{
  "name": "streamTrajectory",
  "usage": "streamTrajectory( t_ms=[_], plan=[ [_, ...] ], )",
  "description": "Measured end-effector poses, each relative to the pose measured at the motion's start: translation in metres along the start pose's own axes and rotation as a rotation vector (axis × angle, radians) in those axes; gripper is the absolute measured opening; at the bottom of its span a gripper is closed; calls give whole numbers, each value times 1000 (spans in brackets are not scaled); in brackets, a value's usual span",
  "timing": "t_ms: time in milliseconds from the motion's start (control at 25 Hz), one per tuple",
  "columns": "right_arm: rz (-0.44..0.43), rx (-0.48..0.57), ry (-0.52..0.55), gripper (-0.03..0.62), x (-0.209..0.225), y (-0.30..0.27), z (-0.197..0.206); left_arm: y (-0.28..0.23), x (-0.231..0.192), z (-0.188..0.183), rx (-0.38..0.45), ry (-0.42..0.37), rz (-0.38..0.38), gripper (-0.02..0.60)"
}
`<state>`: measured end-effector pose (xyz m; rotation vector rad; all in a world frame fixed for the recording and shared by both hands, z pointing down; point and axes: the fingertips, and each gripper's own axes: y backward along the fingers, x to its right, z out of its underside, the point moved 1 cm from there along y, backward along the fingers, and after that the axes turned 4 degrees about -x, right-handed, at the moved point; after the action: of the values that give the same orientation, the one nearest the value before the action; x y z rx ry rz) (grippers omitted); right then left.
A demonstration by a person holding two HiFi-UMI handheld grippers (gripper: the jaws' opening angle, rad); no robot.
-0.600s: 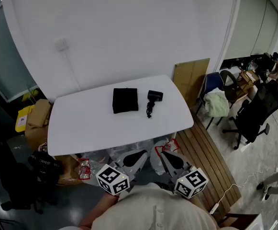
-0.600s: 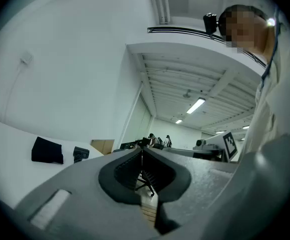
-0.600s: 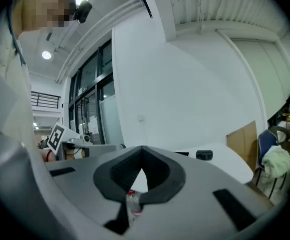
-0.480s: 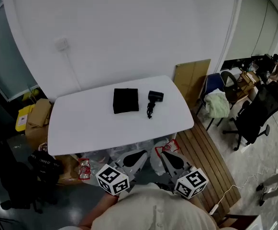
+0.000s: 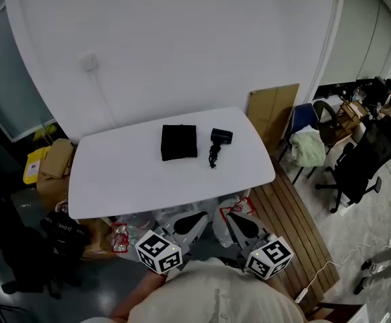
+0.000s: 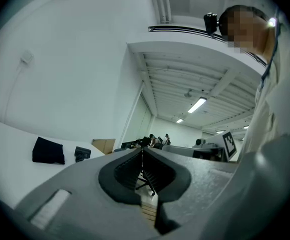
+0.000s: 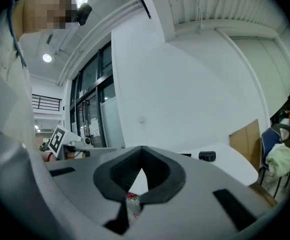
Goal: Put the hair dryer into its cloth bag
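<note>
Head view: hair dryer (image 5: 217, 141) sits ahead on the table (image 5: 114, 180), just right of the cloth bag (image 5: 179, 142), nearer my right gripper (image 5: 234, 219) than my left gripper (image 5: 196, 219) (both pinched closed, holding nothing).

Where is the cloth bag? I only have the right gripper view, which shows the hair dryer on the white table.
Observer: Head view: the black cloth bag lies flat on the white table, just left of the hair dryer, not touching it.
Operator: Is the left tool holding anything?
Observer: No, the left gripper view shows the left tool shut on nothing.
Operator: Are the tools over the table?
Observer: No, head view puts the right tool and the left one short of its near edge.
</note>
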<state>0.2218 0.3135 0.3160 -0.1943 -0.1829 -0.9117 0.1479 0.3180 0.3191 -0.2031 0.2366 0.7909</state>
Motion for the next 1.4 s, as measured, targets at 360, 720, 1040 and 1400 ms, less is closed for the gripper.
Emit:
streamTrajectory(
  t_ms=[360, 720, 1040, 1400],
  plan=[
    [-78, 18, -26, 20, -4, -14, -1, -1, -14, 1, 1, 14, -6, 11],
    [-108, -20, -35, 30, -5, -46, 5, 11, -46, 1, 13, 43, -49, 11],
    [-110, -73, -58, 87, -5, -99, 14, 25, -96, -1, 8, 74, -56, 11],
    [-72, -89, -89, 100, 12, -186, 8, 32, -189, -15, -25, 90, -43, 11]
  ],
)
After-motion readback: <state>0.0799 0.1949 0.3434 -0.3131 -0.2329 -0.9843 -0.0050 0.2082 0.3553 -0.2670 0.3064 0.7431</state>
